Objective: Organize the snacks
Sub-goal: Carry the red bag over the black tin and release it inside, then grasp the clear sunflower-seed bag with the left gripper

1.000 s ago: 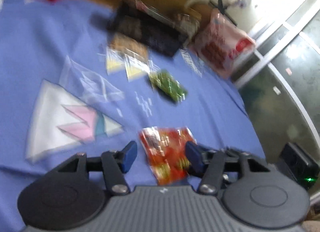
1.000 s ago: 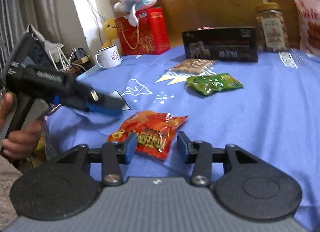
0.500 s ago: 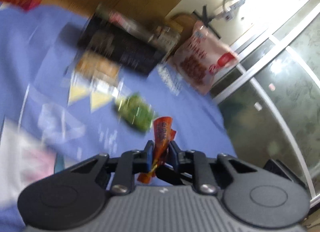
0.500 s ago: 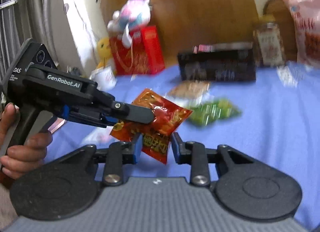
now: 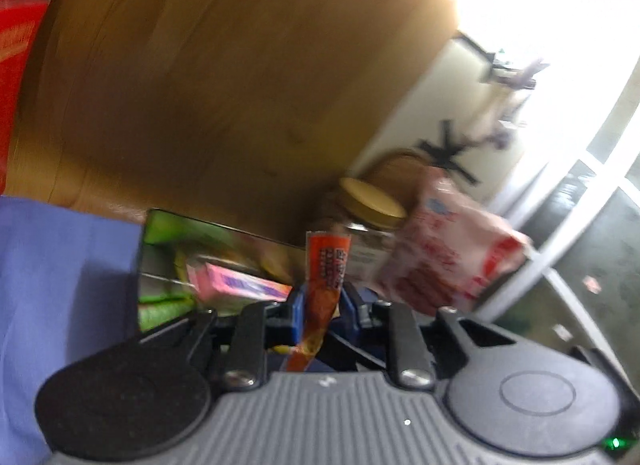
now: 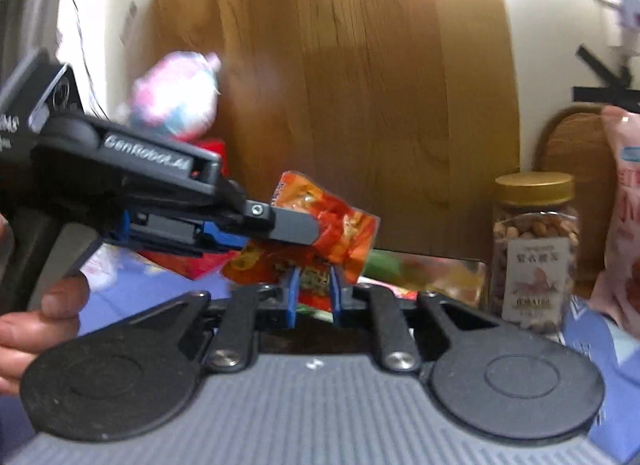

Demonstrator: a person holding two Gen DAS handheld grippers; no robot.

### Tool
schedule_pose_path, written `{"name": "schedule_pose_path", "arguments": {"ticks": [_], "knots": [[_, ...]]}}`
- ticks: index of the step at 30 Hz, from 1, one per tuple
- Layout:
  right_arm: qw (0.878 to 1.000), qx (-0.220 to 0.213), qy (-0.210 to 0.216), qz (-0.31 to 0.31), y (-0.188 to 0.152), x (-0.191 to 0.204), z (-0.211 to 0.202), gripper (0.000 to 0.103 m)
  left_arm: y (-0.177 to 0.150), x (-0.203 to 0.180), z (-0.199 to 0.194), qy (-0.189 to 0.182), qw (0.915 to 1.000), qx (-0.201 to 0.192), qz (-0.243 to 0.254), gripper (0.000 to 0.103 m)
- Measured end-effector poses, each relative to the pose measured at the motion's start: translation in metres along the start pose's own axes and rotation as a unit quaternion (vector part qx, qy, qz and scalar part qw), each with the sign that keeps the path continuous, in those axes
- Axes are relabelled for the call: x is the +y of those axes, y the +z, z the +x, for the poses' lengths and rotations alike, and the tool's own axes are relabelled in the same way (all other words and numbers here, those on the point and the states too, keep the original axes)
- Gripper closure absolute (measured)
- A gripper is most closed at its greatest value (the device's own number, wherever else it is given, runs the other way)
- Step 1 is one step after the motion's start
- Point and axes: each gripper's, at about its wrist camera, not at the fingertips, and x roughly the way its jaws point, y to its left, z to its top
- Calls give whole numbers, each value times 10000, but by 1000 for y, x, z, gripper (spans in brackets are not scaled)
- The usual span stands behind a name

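- "GenRobot.AI" in pale letters runs along the black body of the left gripper [image 6: 280,241].
- The peanut jar [image 6: 534,249] carries a white label with Chinese characters, too blurred to read.
- The orange snack packet [image 6: 336,229] has print that is unreadable.

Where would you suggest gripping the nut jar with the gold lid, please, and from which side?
Take the nut jar around its clear body just below the gold lid, coming in level from the front. It stands upright, and its round sides suit two fingers. The pink snack bag crowds its right, so a front approach looks safer. Both grippers are busy with the orange snack packet.
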Motion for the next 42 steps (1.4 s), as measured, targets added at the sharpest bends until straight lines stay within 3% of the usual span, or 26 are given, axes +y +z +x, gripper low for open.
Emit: {"name": "schedule_pose_path", "arguments": {"ticks": [3, 4, 7, 10, 13, 16, 20, 23, 24, 26, 27, 28, 29, 30, 32, 35, 42], "knots": [[9996, 271, -55, -47, -4, -6, 27, 83, 3, 21, 20, 289, 9992, 195, -171, 83], [9994, 358, -11, -15, -6, -8, 34, 82, 3, 25, 22, 439, 9986, 241, -194, 78], [9989, 458, 63, 114, -7, -11, 41, 81, -3, 21, 19, 1097, 9938, 123, 142, 47], [9990, 355, 109, 238, -7, -12, 26, 81, -6, 7, -4, 1462, 9877, -226, 503, 45], [9985, 239, 188, 465, -9, -15, 2, 78, -14, 0, -40, 1390, 9873, -574, 506, 45], [9938, 384, 509, 913, -20, -20, -23, 73, -40, 2, -64, 1458, 9863, -519, 566, 45], [9788, 965, 646, 1688, -49, -33, -32, 71, -71, 28, -63, 1275, 9918, 37, 97, 44], [9671, 1331, 333, 2141, -63, -41, -21, 71, -87, 47, -44, 1139, 9916, 496, -371, 41], [9609, 1499, 320, 2308, -67, -42, -14, 71, -90, 52, -35, 1149, 9902, 659, -449, 41], [9472, 1661, 593, 2678, -75, -40, -2, 71, -97, 50, -31, 1224, 9904, 545, -352, 47], [9431, 1699, 635, 2786, -75, -36, 1, 72, -99, 48, -32, 1284, 9896, 557, -326, 53], [9411, 1731, 648, 2832, -75, -30, 4, 75, -101, 46, -32, 1309, 9886, 659, -340, 68], [9386, 1811, 700, 2851, -75, -23, 7, 75, -106, 44, -35, 1409, 9873, 673, -288, 76], [9425, 1803, 626, 2744, -74, -13, 5, 75, -110, 42, -41, 1475, 9863, 708, -233, 79], [9494, 1873, 653, 2437, -70, 6, 2, 75, -120, 45, -60, 1463, 9861, 743, -271, 80], [9478, 2052, 992, 2228, -75, 27, -13, 75, -140, 49, -99, 1384, 9866, 747, -439, 80], [9638, 2011, 1401, 1055, -105, 74, -102, 73, -205, 18, -158, 1039, 9902, 865, -343, 82]]}}
